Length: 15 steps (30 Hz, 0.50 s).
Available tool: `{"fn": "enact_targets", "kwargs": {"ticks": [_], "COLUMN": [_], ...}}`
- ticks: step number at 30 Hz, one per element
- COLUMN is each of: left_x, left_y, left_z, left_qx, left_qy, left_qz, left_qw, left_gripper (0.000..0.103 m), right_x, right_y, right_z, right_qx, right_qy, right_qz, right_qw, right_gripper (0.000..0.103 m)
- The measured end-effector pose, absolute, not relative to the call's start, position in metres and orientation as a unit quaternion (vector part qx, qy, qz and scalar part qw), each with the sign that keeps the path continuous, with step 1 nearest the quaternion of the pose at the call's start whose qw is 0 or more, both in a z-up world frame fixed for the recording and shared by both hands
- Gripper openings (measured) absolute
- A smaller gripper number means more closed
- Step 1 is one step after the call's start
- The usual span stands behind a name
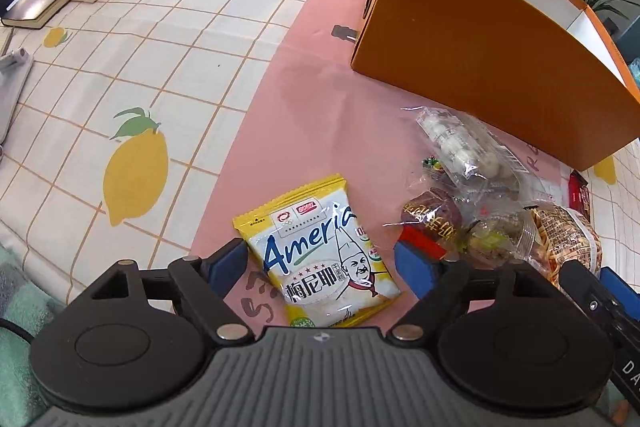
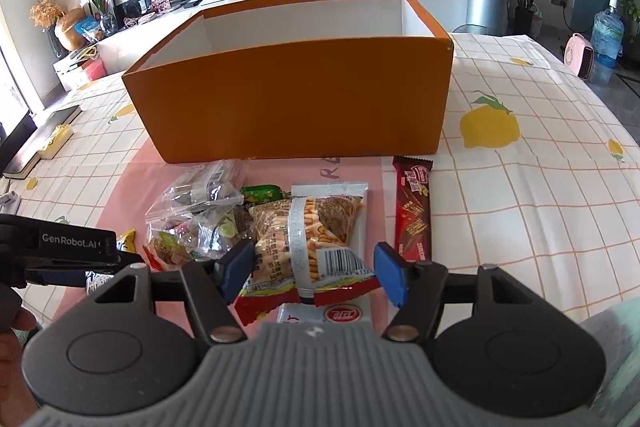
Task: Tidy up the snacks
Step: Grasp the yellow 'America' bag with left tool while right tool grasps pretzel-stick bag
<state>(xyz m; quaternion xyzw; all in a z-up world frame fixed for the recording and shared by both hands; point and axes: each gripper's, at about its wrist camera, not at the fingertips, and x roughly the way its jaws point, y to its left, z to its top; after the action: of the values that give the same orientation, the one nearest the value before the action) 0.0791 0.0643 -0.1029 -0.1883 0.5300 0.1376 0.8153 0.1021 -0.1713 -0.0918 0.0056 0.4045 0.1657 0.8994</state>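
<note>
An orange box (image 2: 296, 95), open-topped, is seen standing on the pink mat (image 1: 304, 99) over the lemon-print tablecloth (image 1: 120, 75). The snacks are piled on the mat just before the box's near wall. The left gripper (image 1: 320, 263) is held with fingers apart around a yellow-white packet (image 1: 324, 255). The right gripper (image 2: 314, 269) is likewise spread, astride a bag of stick snacks (image 2: 308, 227). A chocolate bar (image 2: 412, 207) lies at the mat's right edge.
</note>
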Motion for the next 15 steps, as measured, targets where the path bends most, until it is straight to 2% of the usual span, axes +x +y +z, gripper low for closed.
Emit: {"fn": "enact_targets", "kwargs": {"ticks": [4,12,15], "left_x": [0.083,0.084,0.081], "left_y": [0.054,0.042,0.04], "left_z": [-0.104,-0.106,-0.104], "left_qx": [-0.157,-0.101,-0.092], "left_qy": [0.529,0.525,0.521], "left_qz": [0.134,0.125,0.116], "left_qw": [0.823,0.835,0.841], "left_gripper": [0.096,0.083,0.076], "right_x": [0.102,0.102,0.1], "right_y": [-0.17,-0.167,-0.165], "right_z": [-0.092,-0.094,-0.094], "right_qx": [0.001,-0.007,-0.017], "right_qy": [0.404,0.408,0.405], "right_qz": [0.167,0.172,0.171], "right_qw": [0.9,0.897,0.898], "right_gripper": [0.064,0.064,0.061]}}
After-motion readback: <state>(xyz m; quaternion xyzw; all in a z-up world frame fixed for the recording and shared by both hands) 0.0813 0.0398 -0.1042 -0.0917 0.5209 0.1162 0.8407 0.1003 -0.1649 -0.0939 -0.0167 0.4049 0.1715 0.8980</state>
